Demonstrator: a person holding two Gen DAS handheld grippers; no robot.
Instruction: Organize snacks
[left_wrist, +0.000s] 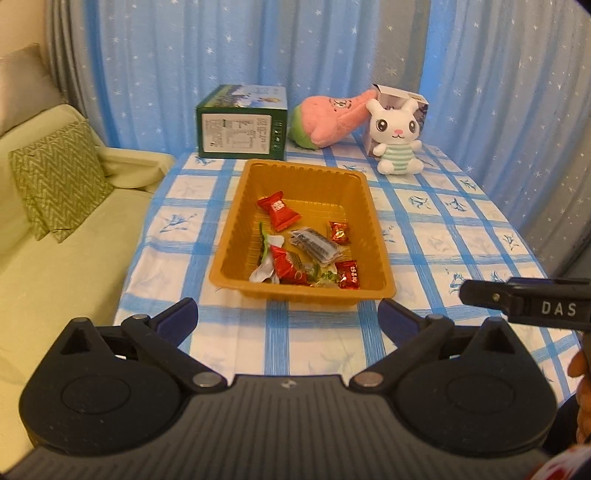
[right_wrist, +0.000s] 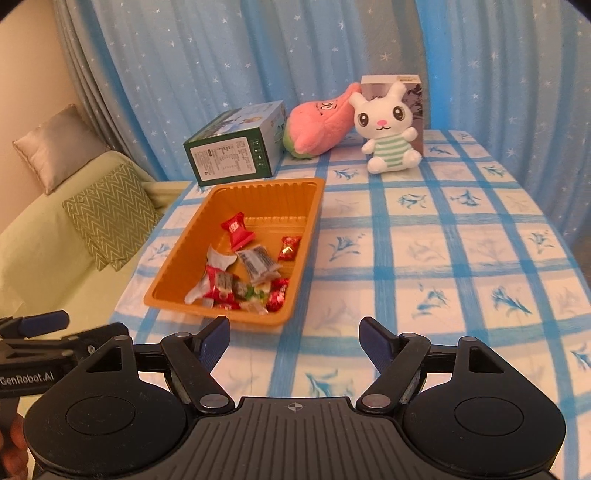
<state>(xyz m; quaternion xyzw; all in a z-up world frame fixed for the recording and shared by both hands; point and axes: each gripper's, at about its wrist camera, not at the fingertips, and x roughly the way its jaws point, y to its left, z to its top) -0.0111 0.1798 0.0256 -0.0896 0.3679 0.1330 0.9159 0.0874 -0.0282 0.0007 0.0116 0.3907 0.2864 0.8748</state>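
An orange plastic tray (left_wrist: 258, 173) (right_wrist: 173, 258) sits on the blue-checked tablecloth and holds several wrapped snacks: red candy packets (left_wrist: 277, 211) (right_wrist: 236, 229), a silver-grey packet (left_wrist: 314, 245) (right_wrist: 256, 263) and small red sweets (left_wrist: 349, 275). My left gripper (left_wrist: 290, 319) hovers open just before the tray's near edge, nothing between its fingers. My right gripper (right_wrist: 295, 338) is open too, above the cloth to the right of the tray's near corner, and empty. Part of the right gripper's body (left_wrist: 524, 301) shows at the right edge of the left wrist view.
At the table's far side stand a green carton (left_wrist: 242, 123) (right_wrist: 236, 153), a pink plush (left_wrist: 332, 118) (right_wrist: 319, 123) and a white bunny plush (left_wrist: 395, 134) (right_wrist: 388, 129) in front of a small box. A green sofa with cushions (left_wrist: 59, 181) lies left of the table. Blue curtains hang behind.
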